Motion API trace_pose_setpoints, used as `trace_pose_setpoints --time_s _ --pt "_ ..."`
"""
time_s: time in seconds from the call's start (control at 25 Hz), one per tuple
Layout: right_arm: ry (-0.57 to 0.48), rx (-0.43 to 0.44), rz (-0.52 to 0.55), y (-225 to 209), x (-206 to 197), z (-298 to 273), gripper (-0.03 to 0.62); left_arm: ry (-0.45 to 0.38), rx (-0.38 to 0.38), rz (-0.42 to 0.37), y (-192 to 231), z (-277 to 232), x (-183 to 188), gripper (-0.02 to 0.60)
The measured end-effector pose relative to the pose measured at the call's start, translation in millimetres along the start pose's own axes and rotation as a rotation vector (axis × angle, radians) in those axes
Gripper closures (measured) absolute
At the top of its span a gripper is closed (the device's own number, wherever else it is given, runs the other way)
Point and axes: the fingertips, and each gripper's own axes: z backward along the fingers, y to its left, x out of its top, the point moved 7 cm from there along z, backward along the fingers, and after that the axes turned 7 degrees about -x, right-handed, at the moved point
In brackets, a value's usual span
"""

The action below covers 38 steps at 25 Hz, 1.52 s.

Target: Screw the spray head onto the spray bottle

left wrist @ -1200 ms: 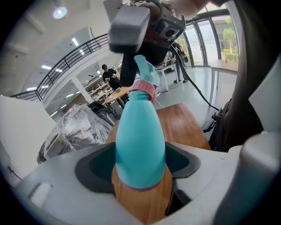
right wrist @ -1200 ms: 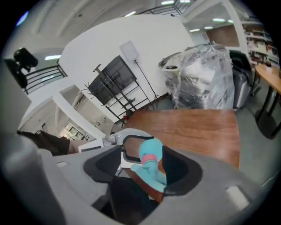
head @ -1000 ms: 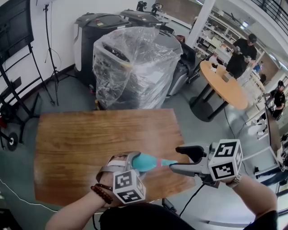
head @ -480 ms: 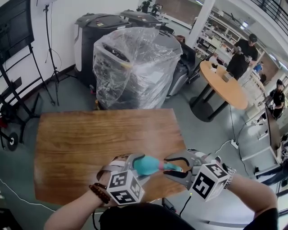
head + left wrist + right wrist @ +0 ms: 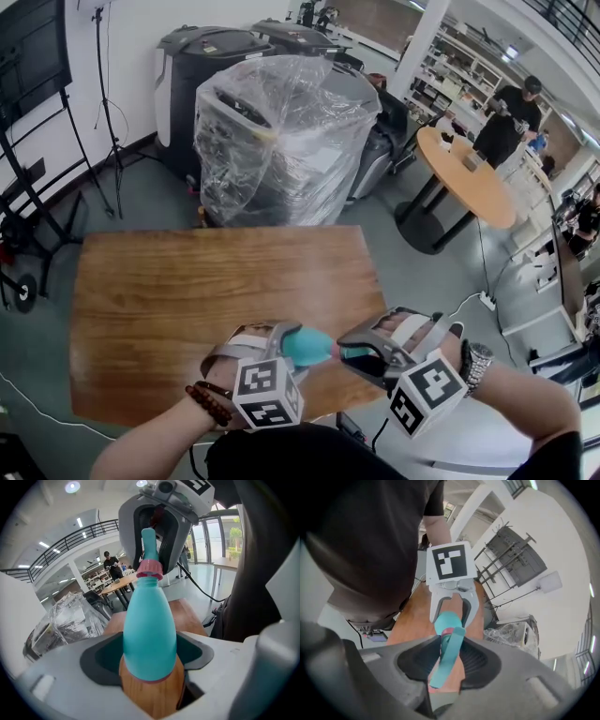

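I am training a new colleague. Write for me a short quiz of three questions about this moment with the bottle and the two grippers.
1. True or false: the left gripper holds the bottle by its wide body, not by its neck.
2. What stands between the fingers of the right gripper? A) the spray head B) a cable C) nothing
3. Fill in: the ring at the neck of the bottle is ____ in colour.

Key: 1 true. 2 A; the fingers have just been closing and now press on it. 3 pink.
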Motion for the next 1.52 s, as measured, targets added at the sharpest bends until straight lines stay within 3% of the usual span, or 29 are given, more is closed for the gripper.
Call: trace_pose_setpoints --time_s 0.16,0.4,0.48,0.52,0.6,0.68,0.88,0.92,0.96,1.04,1.16,1.32,1.44,1.52 --pt "0.081 -0.012 0.195 8.7 4.3 -4.7 0.477 0.043 0.006 -0.031 -3.6 -3.2 3.1 0.207" --pt "0.122 -0.071 0.368 7.2 14.2 -9.4 0.477 0.067 0.025 -0.044 -2.5 -2.1 5.1 0.209" --pt "0.135 -0.041 0.360 8.5 13.4 -10.8 0.477 0.066 0.054 -0.058 -1.6 0.0 4.7 0.212" --pt "0.138 0.001 0.289 9.1 10.5 -12.4 0.477 0.072 0.070 -0.069 -1.8 0.0 4.0 0.212" --pt "0.129 0.112 -0.014 5.9 0.0 -17.6 0.476 0.094 0.110 -0.097 -2.2 -0.4 3.0 0.213" --pt "0.117 0.211 -0.424 -3.2 -13.4 -23.2 0.476 0.127 0.157 -0.128 -1.7 0.0 1.9 0.213" --pt "0.020 0.510 -1.621 -12.3 -55.1 -35.1 0.474 0.156 0.244 -0.163 0.0 0.1 -1.4 0.213" --pt "-0.011 0.543 -1.764 -9.5 -60.1 -37.0 0.474 0.150 0.247 -0.164 0.0 0.1 -1.3 0.215" --pt "-0.033 0.550 -1.828 -7.1 -62.1 -37.8 0.473 0.138 0.243 -0.164 -0.9 -0.4 -0.6 0.215" --pt "-0.062 0.533 -1.811 -5.1 -58.8 -37.0 0.472 0.103 0.216 -0.149 -3.7 -2.6 0.8 0.215" --pt "-0.110 0.512 -1.706 -10.1 -49.9 -32.4 0.364 0.067 0.182 -0.098 -3.9 -4.4 -1.4 0.215" --pt "-0.171 0.421 -1.555 -24.1 -52.5 -14.7 0.311 0.034 0.143 -0.055 1.2 -3.9 -5.2 0.215" --pt "-0.206 0.345 -1.449 -33.8 -57.9 0.2 0.307 0.004 0.114 -0.021 4.8 -2.9 -8.7 0.215" --pt "-0.198 0.282 -1.306 -36.2 -58.7 6.1 0.307 -0.025 0.096 0.004 7.0 -1.1 -10.4 0.215"
